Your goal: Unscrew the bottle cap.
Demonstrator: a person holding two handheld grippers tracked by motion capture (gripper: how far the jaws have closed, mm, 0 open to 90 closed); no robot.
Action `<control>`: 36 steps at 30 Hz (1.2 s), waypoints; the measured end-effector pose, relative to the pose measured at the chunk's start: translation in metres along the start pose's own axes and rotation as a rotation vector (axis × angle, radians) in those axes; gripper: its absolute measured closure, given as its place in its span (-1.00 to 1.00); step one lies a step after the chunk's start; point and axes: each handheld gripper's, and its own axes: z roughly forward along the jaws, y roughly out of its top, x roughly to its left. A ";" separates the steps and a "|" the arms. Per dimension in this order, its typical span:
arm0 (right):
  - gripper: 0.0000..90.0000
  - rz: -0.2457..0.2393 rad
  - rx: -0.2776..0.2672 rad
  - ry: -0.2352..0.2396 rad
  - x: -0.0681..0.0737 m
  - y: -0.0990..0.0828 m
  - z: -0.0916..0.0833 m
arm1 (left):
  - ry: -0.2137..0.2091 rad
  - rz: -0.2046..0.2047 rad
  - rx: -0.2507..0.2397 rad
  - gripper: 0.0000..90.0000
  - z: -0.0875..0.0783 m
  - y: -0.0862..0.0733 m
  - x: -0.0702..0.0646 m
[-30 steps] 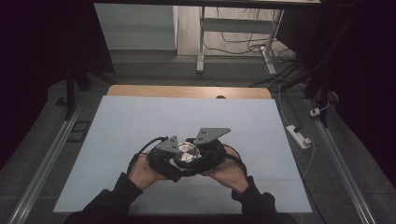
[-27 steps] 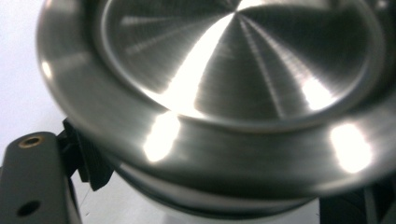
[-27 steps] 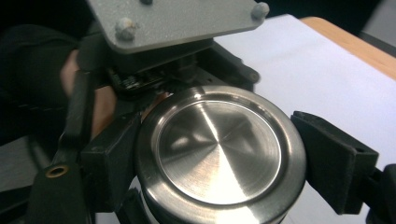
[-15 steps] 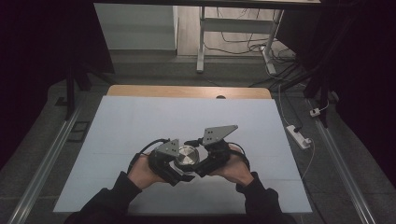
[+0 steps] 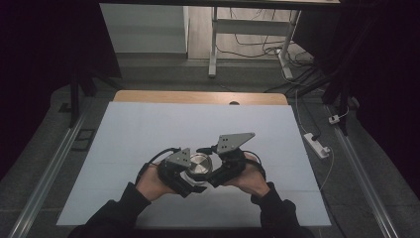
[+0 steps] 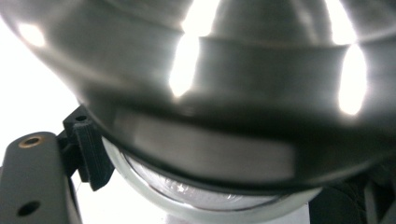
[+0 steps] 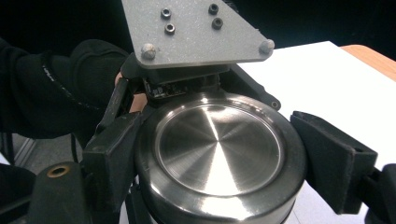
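The right gripper [image 7: 219,168] had its two black jaws set against opposite sides of the steel lid [image 7: 218,149], one pad pressed on the lid's left edge and the other on its right edge, so the jaws were clamped on that round metal lid. Just beyond the lid, straight ahead of the right gripper, sat the left gripper [image 7: 187,88], its grey three-cornered plate [image 7: 196,30] tilted over the lid's far rim, with a dark sleeve [image 7: 46,88] and a bit of hand behind it. From the left gripper's own camera the brushed metal loomed right up against the lens, and beneath it ran a clear glass rim [image 6: 205,205] of the jar the lid sat on; one black jaw stood at the lower left touching that rim, and the jaws were drawn fully in, gripping the jar below the lid. From above, the left gripper [image 5: 184,171] and the right gripper [image 5: 223,163] met nose to nose, the lid [image 5: 199,165] caught between them, both hands [image 5: 148,183] cupped close on either side. Under the grippers lay the pale table [image 5: 148,124], and past its far edge stood a wooden strip [image 5: 198,97], well apart from the hands.
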 end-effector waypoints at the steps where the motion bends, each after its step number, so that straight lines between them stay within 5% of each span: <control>1: -0.57 -0.002 -0.007 -0.002 0.000 0.000 -0.001 | 0.005 -0.003 0.001 -0.66 0.000 -0.001 0.000; 36: -0.56 0.006 -0.064 -0.075 0.003 0.006 -0.018 | 0.097 -0.096 -0.017 -0.66 -0.008 -0.012 0.022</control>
